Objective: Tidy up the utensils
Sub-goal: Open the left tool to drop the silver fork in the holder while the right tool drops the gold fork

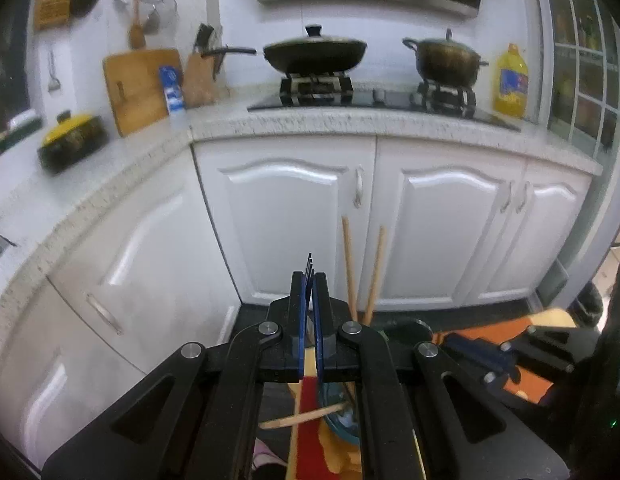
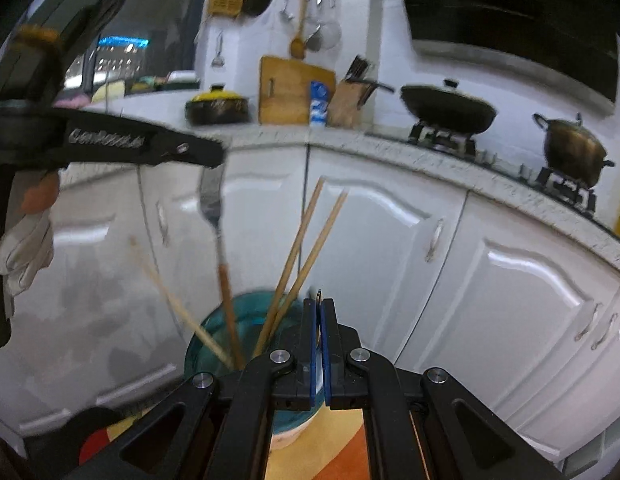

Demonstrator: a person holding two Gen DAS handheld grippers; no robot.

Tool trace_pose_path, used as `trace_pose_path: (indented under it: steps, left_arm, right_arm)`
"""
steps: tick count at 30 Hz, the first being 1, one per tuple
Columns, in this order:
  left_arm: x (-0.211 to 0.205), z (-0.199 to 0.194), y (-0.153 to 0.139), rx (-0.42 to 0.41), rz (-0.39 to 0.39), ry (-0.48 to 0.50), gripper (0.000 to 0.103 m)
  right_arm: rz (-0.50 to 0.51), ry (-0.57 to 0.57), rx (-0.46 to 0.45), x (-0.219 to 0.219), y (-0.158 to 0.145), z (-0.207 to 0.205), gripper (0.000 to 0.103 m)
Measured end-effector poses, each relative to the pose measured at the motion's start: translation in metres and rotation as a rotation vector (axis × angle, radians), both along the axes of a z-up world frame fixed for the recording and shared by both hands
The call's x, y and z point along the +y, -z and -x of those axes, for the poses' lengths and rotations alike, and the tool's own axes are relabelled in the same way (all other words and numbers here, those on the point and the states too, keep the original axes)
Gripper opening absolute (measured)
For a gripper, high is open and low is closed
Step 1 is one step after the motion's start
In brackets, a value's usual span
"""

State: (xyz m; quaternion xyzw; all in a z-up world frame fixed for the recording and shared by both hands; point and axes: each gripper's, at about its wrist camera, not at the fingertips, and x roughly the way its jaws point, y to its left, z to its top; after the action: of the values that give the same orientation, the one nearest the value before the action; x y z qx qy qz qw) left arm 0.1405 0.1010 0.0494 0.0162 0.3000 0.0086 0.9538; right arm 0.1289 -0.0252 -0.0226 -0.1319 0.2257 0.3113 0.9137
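Fork (image 2: pixel 211 200) is held by its tines in the left gripper (image 1: pixel 309 280), handle down in the teal cup (image 2: pixel 213 328). It should be lowered straight beside the chopsticks (image 2: pixel 305 240), then released. The right gripper (image 2: pixel 320 308) is closed, holding nothing.

L claw (image 1: pixel 309 280) clamps fork (image 1: pixel 309 270) | chopsticks (image 1: pixel 362 268) just right, upright

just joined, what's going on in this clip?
A person with two handheld grippers is sorting utensils into a teal bowl. The left gripper is shut on a fork, holding it by the tines above the bowl. Chopsticks already stand inside. The right gripper is shut, apparently empty.
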Motion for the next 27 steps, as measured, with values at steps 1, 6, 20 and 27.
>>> trace_pose_path:
  steps: [1,6,20,27]
  left_arm:
    - [-0.001,-0.002,0.004,0.012,0.002,0.002,0.002]
    - [-0.004,-0.004,0.015,0.052,0.023,-0.003,0.002]
    - [-0.012,0.014,0.009,0.056,0.076,-0.029,0.045]
    - [-0.030,0.029,0.011,0.042,0.046,-0.037,0.046]
  right_arm:
    - [0.000,-0.007,0.020,-0.001,0.005,-0.001,0.002]
    - [-0.030,-0.035,0.148,-0.009,0.022,-0.010,0.002]
    - [-0.105,0.015,0.194,-0.045,0.016,0.000,0.027]
    - [-0.108,0.049,0.187,-0.057,0.011,0.011,0.029]
